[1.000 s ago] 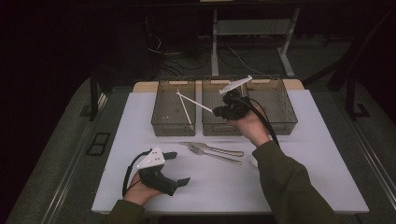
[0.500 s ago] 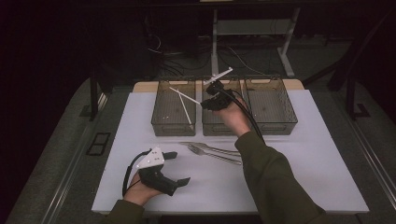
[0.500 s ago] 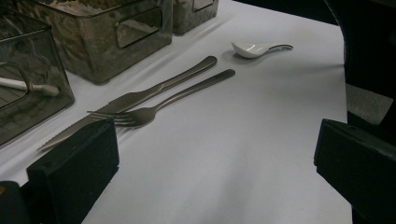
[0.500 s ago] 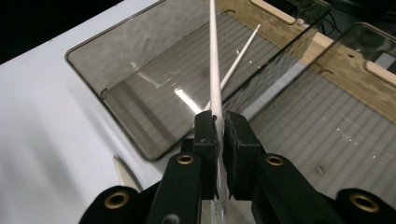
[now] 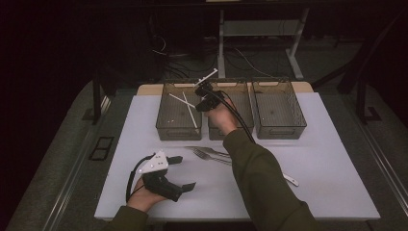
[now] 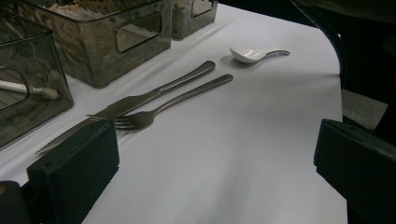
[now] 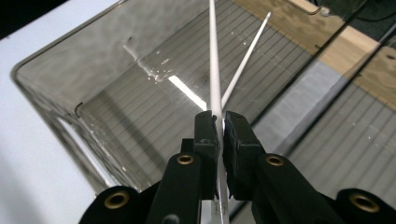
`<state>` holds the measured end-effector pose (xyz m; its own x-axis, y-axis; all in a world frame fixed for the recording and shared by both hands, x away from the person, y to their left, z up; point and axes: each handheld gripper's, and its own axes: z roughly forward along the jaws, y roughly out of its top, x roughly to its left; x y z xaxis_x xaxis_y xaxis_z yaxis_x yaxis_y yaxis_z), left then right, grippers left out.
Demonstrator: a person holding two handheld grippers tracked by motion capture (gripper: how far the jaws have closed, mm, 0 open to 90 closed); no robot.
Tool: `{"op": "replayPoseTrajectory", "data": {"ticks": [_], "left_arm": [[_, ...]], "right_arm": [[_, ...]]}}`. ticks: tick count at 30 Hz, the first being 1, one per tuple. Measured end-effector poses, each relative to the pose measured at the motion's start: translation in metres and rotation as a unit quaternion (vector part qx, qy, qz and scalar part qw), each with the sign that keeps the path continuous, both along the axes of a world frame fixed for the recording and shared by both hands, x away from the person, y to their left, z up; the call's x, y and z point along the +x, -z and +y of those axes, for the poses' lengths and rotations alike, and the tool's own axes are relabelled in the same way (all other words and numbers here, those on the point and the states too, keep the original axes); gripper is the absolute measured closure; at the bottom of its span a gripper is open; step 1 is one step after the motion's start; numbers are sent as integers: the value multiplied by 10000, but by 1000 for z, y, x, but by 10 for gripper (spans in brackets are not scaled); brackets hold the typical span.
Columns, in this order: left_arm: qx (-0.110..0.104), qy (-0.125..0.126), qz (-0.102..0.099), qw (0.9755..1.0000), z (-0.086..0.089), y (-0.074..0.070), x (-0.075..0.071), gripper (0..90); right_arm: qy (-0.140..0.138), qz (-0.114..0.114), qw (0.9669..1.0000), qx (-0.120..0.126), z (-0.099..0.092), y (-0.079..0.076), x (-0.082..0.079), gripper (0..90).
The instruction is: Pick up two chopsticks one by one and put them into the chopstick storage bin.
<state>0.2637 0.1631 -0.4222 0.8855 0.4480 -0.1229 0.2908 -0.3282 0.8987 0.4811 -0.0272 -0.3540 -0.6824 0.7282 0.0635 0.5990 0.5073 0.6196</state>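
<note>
My right gripper (image 5: 200, 103) hangs over the left clear bin (image 5: 166, 131), shut on a white chopstick (image 5: 182, 100). In the right gripper view the jaws (image 7: 219, 122) pinch that chopstick (image 7: 213, 70), which points ahead and down into the bin. A second white chopstick (image 7: 245, 58) lies inside the bin (image 5: 191, 114). My left gripper (image 5: 184, 172) rests on the white table near the front left, open, with nothing between its jaws (image 6: 215, 186).
A knife (image 6: 154, 93), a fork (image 6: 180, 99) and a white spoon (image 6: 251, 53) lie on the table in front of the bins. The middle bin (image 5: 240, 87) and right bin (image 5: 280, 130) stand beside the left one. The right gripper's cable (image 5: 238, 120) trails along the forearm.
My right hand has carried the chopstick leftward from over the middle bin to the left bin, sinking slightly. The left gripper has stayed put.
</note>
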Motion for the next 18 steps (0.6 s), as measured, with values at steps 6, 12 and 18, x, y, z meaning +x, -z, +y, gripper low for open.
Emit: {"op": "replayPoseTrajectory", "data": {"ticks": [6,12,18], "left_arm": [[12,21,6,10000,-1,0,0,0],[34,39,21,10000,-1,0,0,0],[20,38,16,10000,-1,0,0,0]], "right_arm": [[4,79,9999,-104,15,8,4,839],[-86,119,9998,-113,24,12,4,838],[-128,139,9998,-22,22,13,5,779]]}}
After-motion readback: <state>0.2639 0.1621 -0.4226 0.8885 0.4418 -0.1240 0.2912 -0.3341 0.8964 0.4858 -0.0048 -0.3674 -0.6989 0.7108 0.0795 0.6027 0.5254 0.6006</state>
